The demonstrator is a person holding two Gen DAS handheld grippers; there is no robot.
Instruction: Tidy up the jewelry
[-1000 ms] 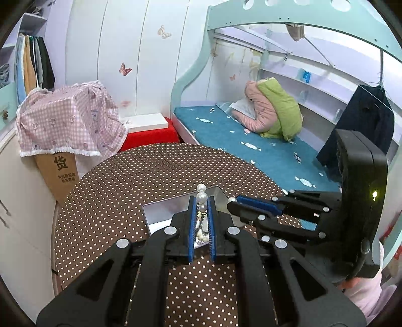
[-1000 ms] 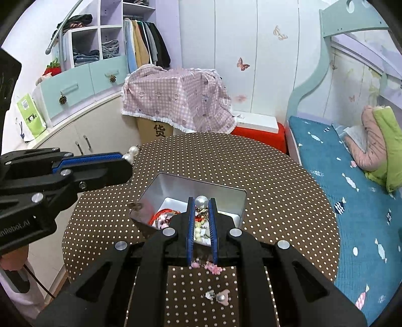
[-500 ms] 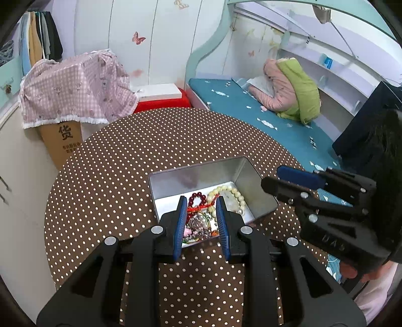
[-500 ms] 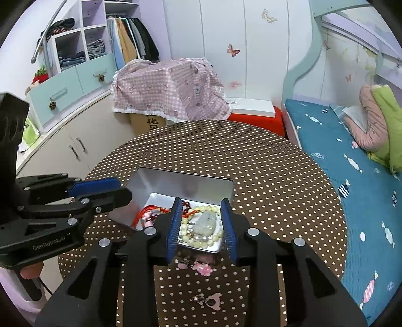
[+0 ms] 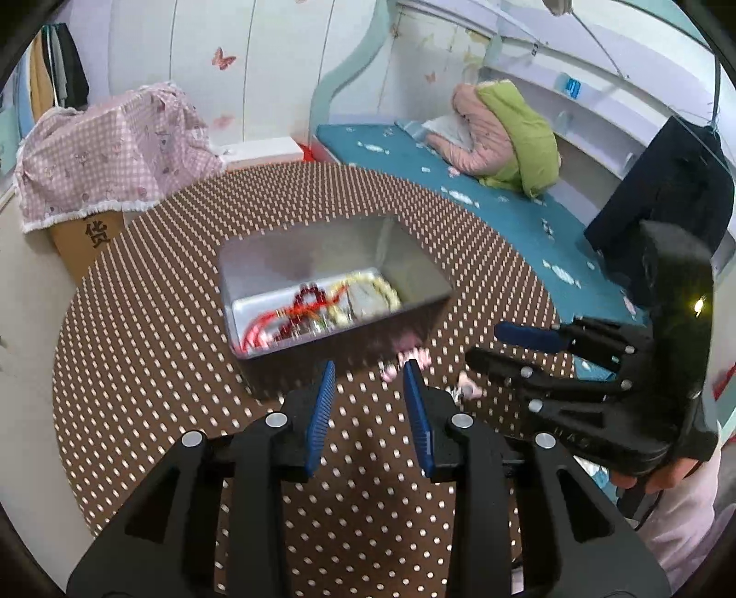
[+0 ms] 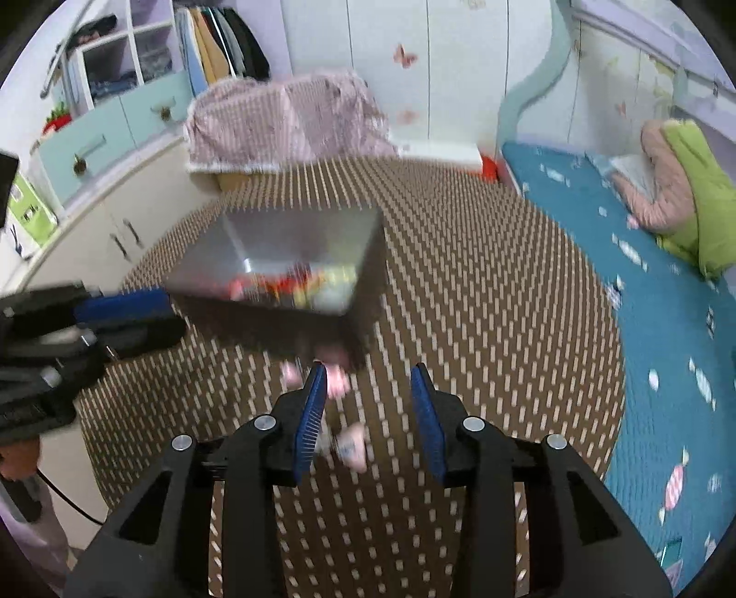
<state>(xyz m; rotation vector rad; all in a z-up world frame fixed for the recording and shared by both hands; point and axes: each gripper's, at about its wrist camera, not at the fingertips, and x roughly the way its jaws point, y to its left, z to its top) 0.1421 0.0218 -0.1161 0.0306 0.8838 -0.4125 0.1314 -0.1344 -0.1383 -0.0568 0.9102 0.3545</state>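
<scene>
A cardboard box [image 5: 87, 232] beside the table [image 5: 184, 322] reads "货".

Child's bedroom, bunk bed [image 5: 460, 193], wardrobe [image 6: 221, 41]

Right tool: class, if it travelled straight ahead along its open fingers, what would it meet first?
Probably the small pink jewelry pieces on the dotted table, just ahead of the right tool; beyond them, the metal tin near wall. Blur makes depth uncertain.

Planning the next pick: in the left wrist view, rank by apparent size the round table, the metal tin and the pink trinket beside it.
1. Round table
2. Metal tin
3. Pink trinket, smallest; blurred, so only roughly judged.
</scene>
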